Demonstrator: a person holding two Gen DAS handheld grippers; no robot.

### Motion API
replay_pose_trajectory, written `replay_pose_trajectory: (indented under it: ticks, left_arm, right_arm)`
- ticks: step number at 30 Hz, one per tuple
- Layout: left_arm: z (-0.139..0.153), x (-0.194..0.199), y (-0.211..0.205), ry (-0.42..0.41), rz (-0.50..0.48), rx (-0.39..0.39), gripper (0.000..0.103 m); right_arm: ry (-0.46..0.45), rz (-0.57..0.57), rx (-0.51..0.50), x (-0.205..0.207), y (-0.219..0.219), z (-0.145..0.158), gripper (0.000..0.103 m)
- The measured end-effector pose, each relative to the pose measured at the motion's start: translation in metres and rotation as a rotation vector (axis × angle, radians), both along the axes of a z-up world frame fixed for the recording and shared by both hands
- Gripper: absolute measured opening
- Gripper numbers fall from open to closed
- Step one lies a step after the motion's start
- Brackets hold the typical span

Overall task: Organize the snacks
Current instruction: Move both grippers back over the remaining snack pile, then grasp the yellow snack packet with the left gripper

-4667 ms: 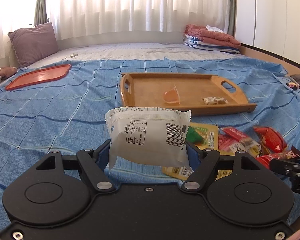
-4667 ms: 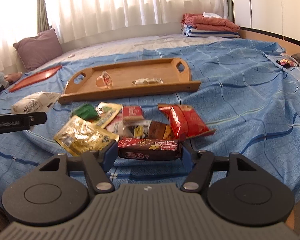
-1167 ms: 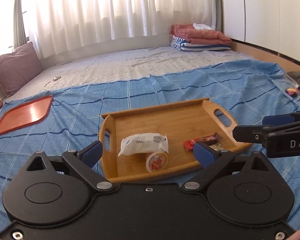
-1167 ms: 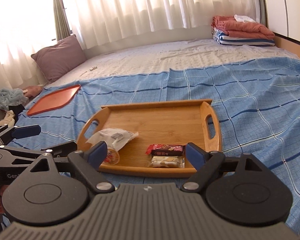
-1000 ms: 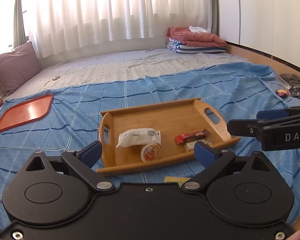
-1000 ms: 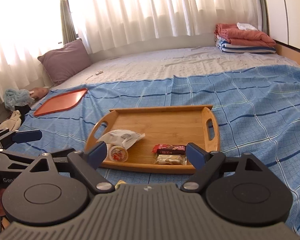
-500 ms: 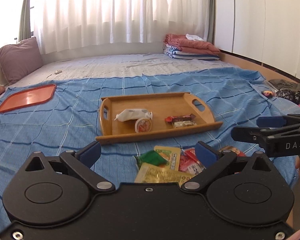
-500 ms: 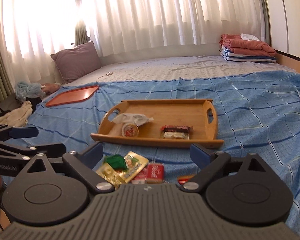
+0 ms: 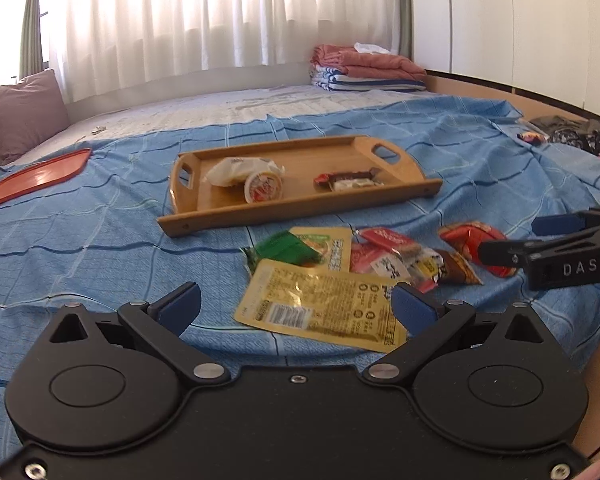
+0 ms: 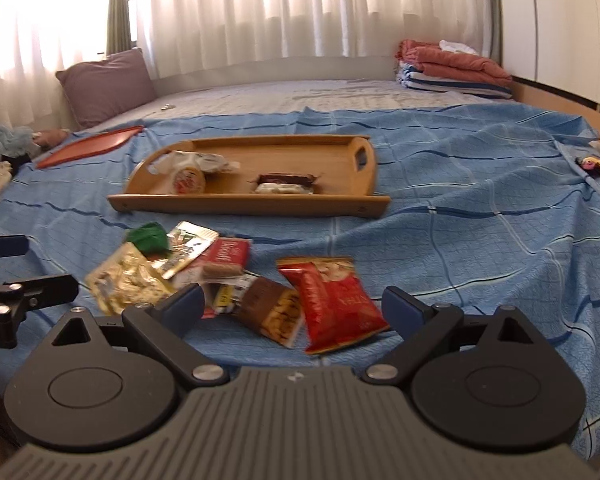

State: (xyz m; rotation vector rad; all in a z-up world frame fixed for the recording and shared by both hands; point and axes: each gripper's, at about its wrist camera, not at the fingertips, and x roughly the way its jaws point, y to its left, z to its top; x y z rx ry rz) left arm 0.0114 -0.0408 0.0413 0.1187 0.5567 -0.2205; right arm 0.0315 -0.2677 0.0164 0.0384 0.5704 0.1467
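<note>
A wooden tray (image 9: 420,186) (image 10: 376,204) lies on the blue bedspread and holds a white packet (image 9: 232,168), a round cup snack (image 9: 262,187) and a dark chocolate bar (image 9: 346,177) (image 10: 286,179). In front of it is a heap of loose snacks: a gold pouch (image 9: 320,304), a green packet (image 9: 286,246) and a red bag (image 10: 336,304). My left gripper (image 9: 296,304) hangs open over the gold pouch, nothing between its fingers. My right gripper (image 10: 292,306) is open above the red bag and a brown packet (image 10: 272,312), touching neither.
A red lid (image 9: 36,178) lies far left on the bedspread and a purple pillow (image 10: 108,84) sits behind it. Folded blankets (image 9: 364,68) are stacked at the back right. Small items (image 10: 592,164) lie at the right edge of the bed.
Both grippers have pulled back from the tray and sunk toward the loose snack heap, which now fills the near view. Both stayed open and empty.
</note>
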Motion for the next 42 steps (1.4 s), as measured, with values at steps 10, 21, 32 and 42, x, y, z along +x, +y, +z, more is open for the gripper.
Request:
replay_pose_trajectory:
  ticks: [10,21,32,42]
  left_arm:
    - [-0.034,0.02,-0.012,0.043,-0.008,-0.022,0.103]
    - [-0.045,0.05,-0.016,0.139,0.101,-0.139,0.103]
    - [-0.043,0.082,-0.03,0.167,0.289,-0.217,0.103]
    - [-0.045,0.071,-0.03,0.108,0.237,-0.175,0.07]
  right_arm:
    - [-0.055,-0.057,-0.062,0.007,-0.005,-0.023,0.101]
    - [-0.07,-0.018,-0.108,0.013,0.003,-0.039,0.101]
    - [-0.116,-0.005,-0.154,0.009,0.011,-0.045,0.102]
    - [-0.112,-0.004,-0.145,0.01,0.01,-0.048,0.103]
